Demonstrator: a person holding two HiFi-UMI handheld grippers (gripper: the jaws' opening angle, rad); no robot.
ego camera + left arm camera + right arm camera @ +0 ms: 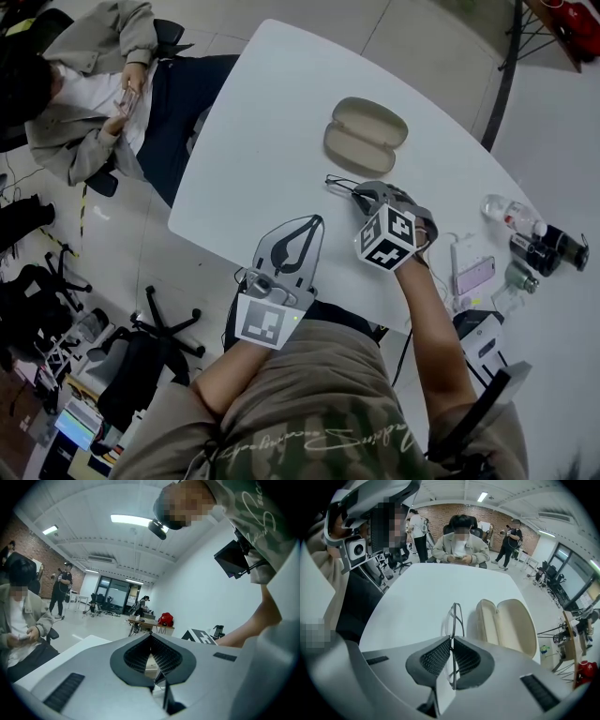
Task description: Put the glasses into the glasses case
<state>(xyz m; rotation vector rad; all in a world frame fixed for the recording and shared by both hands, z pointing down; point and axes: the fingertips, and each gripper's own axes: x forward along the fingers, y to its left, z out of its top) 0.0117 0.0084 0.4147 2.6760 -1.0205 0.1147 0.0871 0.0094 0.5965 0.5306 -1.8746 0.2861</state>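
A beige glasses case [366, 135] lies open on the white table [272, 112], towards its far side. My right gripper [356, 195] is shut on thin dark-framed glasses [337, 181], just near of the case. In the right gripper view the glasses [454, 616] stand edge-on, pinched between the ribbed pads [437, 657], and the open case [506, 626] lies to their right. My left gripper [317, 221] sits at the table's near edge, left of the right one. It is shut with nothing in it; its view shows the pads [165, 659] closed, pointing across the room.
Bottles [530, 239], a pink phone [473, 275] and other small items crowd the table's right end. A seated person [94, 94] is at the far left end, seen across the table as a person [461, 545]. An office chair base [164, 328] stands on the floor at left.
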